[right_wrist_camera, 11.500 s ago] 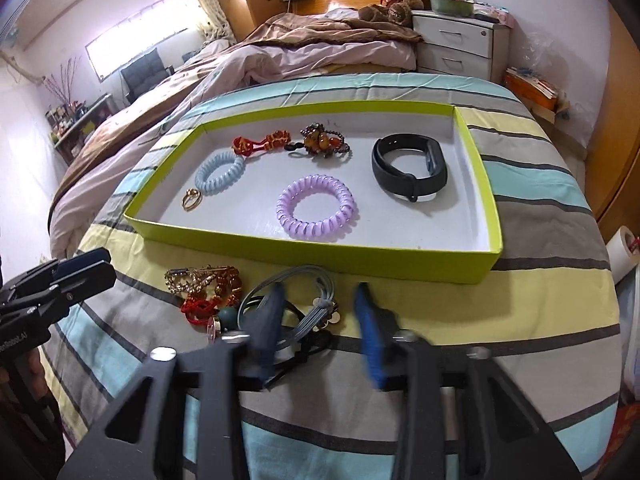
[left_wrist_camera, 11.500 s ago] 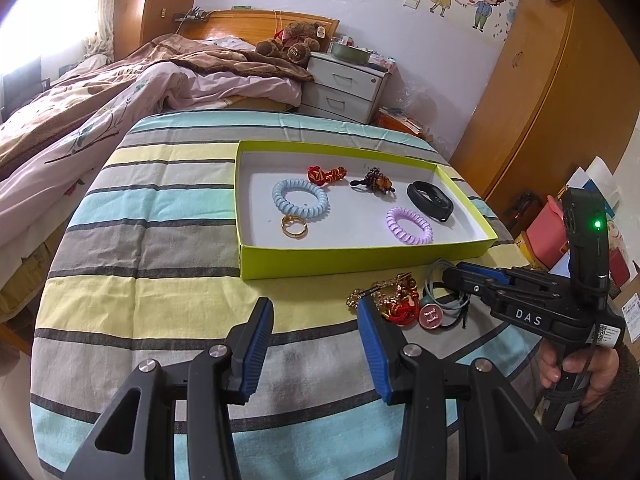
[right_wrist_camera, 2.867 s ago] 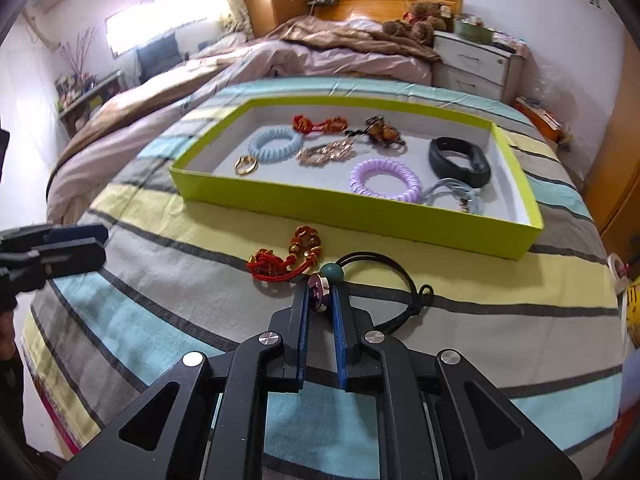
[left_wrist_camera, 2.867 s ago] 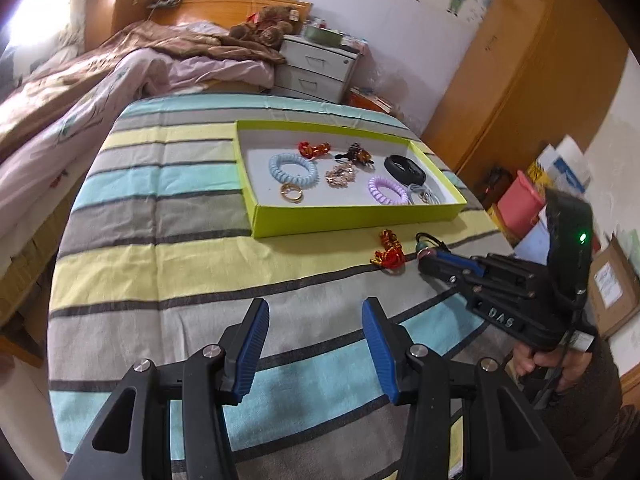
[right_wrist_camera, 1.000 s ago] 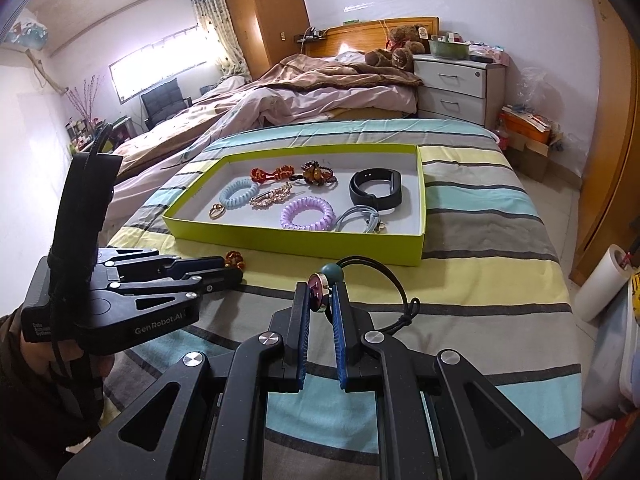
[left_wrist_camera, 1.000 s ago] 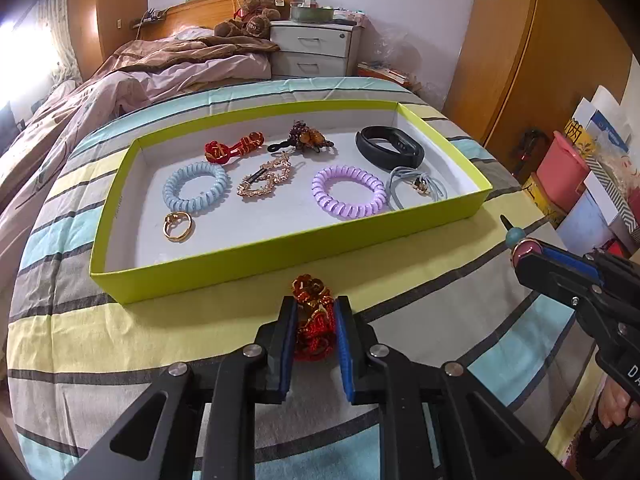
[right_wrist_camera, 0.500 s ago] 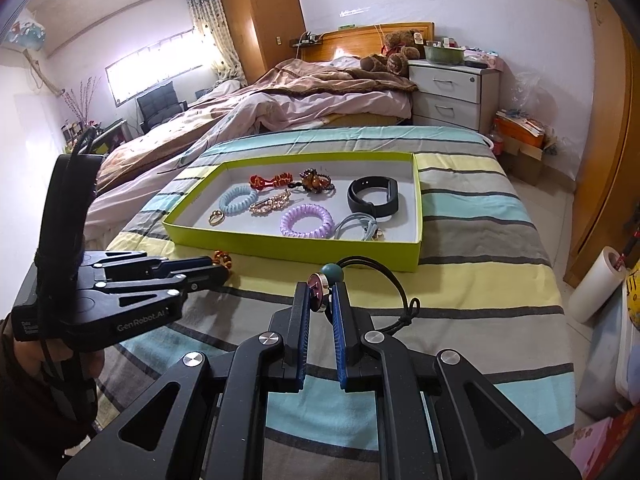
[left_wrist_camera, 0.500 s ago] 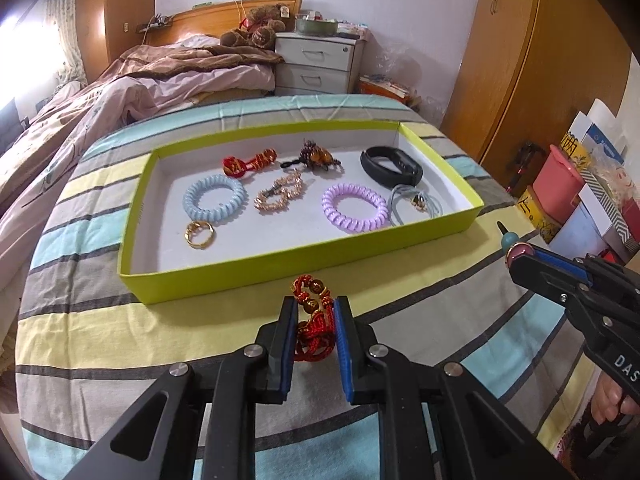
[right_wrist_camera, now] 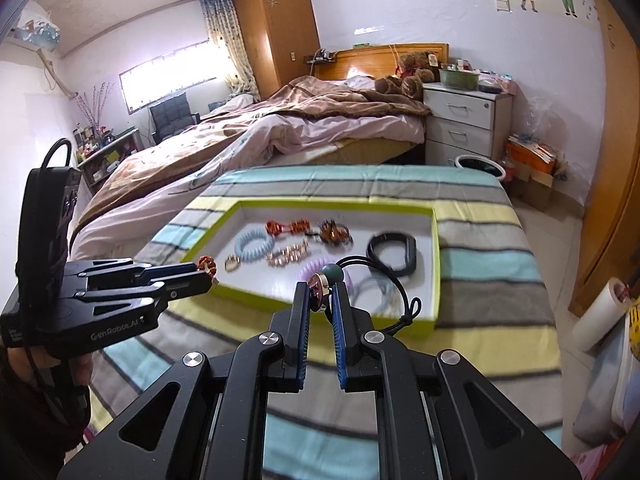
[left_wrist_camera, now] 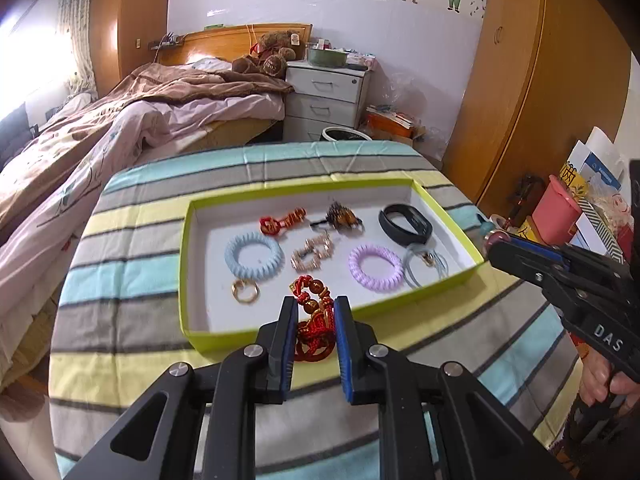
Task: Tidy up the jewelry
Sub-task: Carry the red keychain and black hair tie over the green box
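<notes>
We are gripping the red knotted charm (left_wrist_camera: 314, 318) between the jaws of our left gripper (left_wrist_camera: 316, 312), holding it over the near wall of the yellow-green tray (left_wrist_camera: 224, 338) just ahead. Our right gripper (right_wrist_camera: 320, 294) is clamping the black cord necklace (right_wrist_camera: 384, 276) by its round pendant, with the tray's purple coil (left_wrist_camera: 374, 266) lying ahead of the fingertips.

Bare white floor shows along the near-left corner of the green tray (left_wrist_camera: 188, 280), beside the gold ring (left_wrist_camera: 245, 291). Middle crowded: blue coil (left_wrist_camera: 253, 255), gold chain (left_wrist_camera: 313, 254), purple coil (left_wrist_camera: 375, 267). Grey cords (left_wrist_camera: 425, 266) fill the near-right corner. Near wall (right_wrist_camera: 256, 298) rims the entry; striped table (left_wrist_camera: 120, 272) open left.
</notes>
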A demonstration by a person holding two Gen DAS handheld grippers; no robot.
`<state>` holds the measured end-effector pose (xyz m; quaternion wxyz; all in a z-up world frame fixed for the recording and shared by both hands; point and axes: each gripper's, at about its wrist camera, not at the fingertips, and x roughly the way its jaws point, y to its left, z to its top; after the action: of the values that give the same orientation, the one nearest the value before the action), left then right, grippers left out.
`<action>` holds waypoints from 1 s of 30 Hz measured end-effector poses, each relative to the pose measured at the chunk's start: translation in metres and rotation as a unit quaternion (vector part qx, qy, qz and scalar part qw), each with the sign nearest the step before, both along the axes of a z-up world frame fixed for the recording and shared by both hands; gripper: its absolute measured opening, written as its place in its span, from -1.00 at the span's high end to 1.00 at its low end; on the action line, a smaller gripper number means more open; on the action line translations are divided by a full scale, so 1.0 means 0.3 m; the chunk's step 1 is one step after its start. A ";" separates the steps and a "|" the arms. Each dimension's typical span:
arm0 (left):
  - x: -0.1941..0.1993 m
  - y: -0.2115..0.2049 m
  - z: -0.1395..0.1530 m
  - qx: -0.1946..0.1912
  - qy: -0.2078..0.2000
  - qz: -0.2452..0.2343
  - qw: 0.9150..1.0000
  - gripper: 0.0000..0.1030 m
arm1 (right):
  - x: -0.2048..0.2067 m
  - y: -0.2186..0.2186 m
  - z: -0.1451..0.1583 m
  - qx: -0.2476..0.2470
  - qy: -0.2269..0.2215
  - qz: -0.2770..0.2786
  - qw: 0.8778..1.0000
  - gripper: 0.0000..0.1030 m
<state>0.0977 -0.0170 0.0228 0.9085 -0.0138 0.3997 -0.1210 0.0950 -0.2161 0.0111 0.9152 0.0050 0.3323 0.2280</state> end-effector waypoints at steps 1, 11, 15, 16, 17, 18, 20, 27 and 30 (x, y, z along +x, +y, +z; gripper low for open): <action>0.013 0.009 0.003 -0.003 0.001 0.003 1.000 0.64 | 0.021 0.013 0.001 -0.002 0.001 0.002 1.000 0.78; 0.141 0.091 -0.034 -0.013 0.016 0.022 1.000 0.64 | 0.160 0.097 -0.075 -0.008 0.041 0.021 0.999 0.78; 0.172 0.098 -0.071 -0.013 0.026 0.019 0.999 0.64 | 0.220 0.121 -0.118 -0.015 0.062 0.029 0.998 0.78; 0.179 0.095 -0.080 -0.015 0.029 0.017 0.999 0.64 | 0.232 0.127 -0.130 -0.020 0.065 0.029 0.997 0.78; 0.186 0.093 -0.089 -0.017 0.032 0.014 0.999 0.64 | 0.242 0.130 -0.139 -0.024 0.069 0.031 0.997 0.78; 0.189 0.090 -0.096 -0.019 0.033 0.012 0.999 0.64 | 0.254 0.138 -0.151 -0.028 0.076 0.036 0.996 0.78; 0.199 0.086 -0.114 -0.020 0.040 0.010 0.999 0.64 | 0.264 0.150 -0.165 -0.034 0.080 0.040 0.995 0.78; 0.216 0.086 -0.156 -0.021 0.056 0.009 0.998 0.64 | 0.286 0.169 -0.206 -0.042 0.098 0.049 0.993 0.78; 0.218 0.085 -0.163 -0.024 0.061 0.010 0.998 0.64 | 0.291 0.175 -0.213 -0.044 0.104 0.053 0.992 0.78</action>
<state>0.1632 0.0084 -0.0261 0.8832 -0.0471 0.4508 -0.1204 0.1824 -0.1635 -0.0527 0.8616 -0.0292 0.4356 0.2591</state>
